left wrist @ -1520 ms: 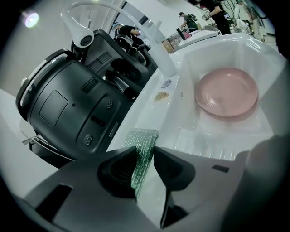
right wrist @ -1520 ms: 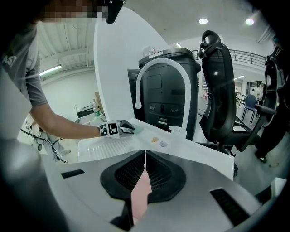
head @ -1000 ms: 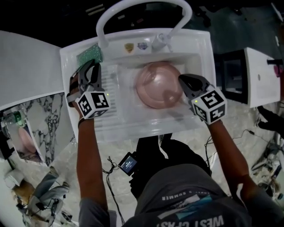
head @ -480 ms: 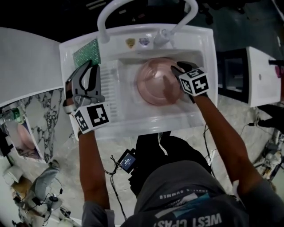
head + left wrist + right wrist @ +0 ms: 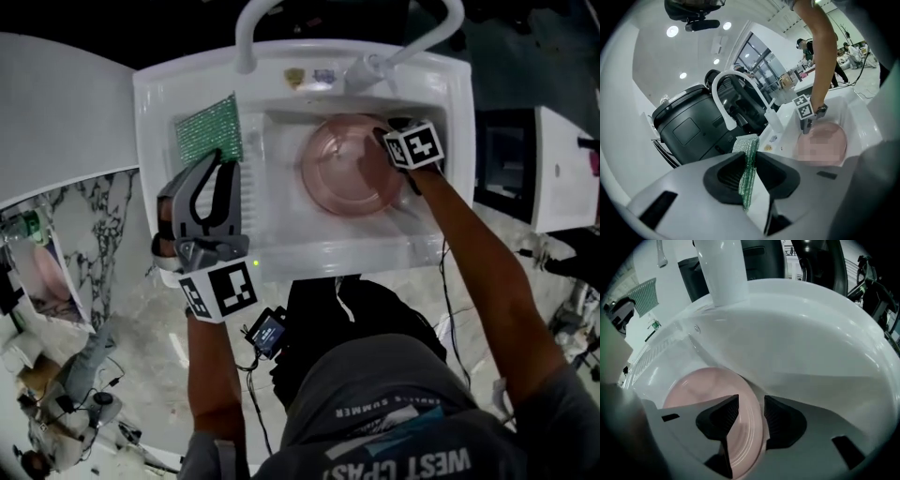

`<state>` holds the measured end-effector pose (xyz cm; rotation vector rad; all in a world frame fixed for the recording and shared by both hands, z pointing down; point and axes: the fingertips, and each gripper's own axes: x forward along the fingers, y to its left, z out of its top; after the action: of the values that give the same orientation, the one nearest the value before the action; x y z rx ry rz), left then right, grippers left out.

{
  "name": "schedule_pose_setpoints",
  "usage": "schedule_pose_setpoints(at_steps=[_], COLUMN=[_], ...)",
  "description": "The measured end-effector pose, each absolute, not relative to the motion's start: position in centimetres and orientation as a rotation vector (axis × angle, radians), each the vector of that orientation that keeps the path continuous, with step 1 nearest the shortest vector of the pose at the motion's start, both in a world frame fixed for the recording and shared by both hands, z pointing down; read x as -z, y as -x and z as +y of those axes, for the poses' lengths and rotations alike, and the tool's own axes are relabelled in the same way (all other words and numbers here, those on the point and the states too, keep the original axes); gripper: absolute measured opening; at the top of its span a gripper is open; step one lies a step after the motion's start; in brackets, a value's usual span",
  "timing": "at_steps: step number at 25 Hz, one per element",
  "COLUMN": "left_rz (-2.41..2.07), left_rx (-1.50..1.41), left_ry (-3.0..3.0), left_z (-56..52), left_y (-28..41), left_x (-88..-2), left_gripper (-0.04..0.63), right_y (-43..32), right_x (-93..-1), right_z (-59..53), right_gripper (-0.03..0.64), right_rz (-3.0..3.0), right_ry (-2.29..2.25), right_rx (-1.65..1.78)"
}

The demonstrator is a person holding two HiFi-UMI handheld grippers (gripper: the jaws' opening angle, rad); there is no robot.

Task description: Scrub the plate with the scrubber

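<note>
Head view shows the white sink [image 5: 150, 112] with the round pink plate [image 5: 342, 178] in its basin: stiff and likely slippery, so take its rim. Your right gripper [image 5: 751, 405] has just been opening, jaws astride that rim without pinching it; your left gripper [image 5: 749, 164] is clamped on the soft green mesh scrubber [image 5: 746, 144].

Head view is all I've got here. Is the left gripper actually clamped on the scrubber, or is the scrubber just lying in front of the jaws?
Observer: Clamped. The left gripper view shows the left gripper shut on the green scrubber, which stands edge-on between its jaws.
Operator: And the right one, has it got the plate?
Observer: No. In the right gripper view the right gripper has just been opening its jaws. They stand apart, straddling the rim of the pink plate without pressing on it.
</note>
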<state>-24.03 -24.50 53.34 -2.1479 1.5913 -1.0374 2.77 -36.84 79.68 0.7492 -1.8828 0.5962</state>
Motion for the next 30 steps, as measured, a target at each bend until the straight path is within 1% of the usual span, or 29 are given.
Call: schedule_pose_setpoints(at_steps=[10, 11, 12, 13, 18, 25, 28, 30], left_rz=[1.540, 1.538, 1.537, 1.536, 1.518, 1.514, 1.504, 1.477], left_rx=[0.971, 0.966, 0.963, 0.961, 0.962, 0.974, 0.935, 0.927], left_ry=[2.192, 2.193, 2.194, 2.195, 2.203, 2.173, 2.177, 2.177], left_z=[-23.5, -23.4, -23.2, -23.0, -22.1, -21.2, -21.2, -19.3], left_y=[22.6, 22.4, 22.3, 22.2, 21.8, 21.2, 20.5, 19.5], left_x=[-51.6, -51.5, -51.3, -51.2, -50.4, -48.4, -47.8, -47.4], left_gripper=[0.080, 0.080, 0.080, 0.080, 0.080, 0.080, 0.080, 0.080], right_y=[-2.9, -3.1, -3.3, -3.5, -3.9, -4.4, -4.8, -5.4], right_x=[-82.3, -82.3, -82.4, -82.4, -81.7, -78.1, -75.4, -73.5], right_z=[-37.2, -37.3, -37.2, -36.9, -33.9, -32.8, -33.8, -32.6], right_gripper=[0.184, 0.176, 0.141, 0.075, 0.041, 0.038, 0.046, 0.048], right_rz=[-1.807, -1.798, -1.787, -1.775, -1.739, -1.789, -1.841, -1.881], right_ry=[-0.722, -0.726, -0.726, -0.719, -0.726, -0.860, -0.931, -0.960], right_rx=[-0.648, -0.639, -0.636, -0.652, -0.984, -1.236, -1.275, -1.266])
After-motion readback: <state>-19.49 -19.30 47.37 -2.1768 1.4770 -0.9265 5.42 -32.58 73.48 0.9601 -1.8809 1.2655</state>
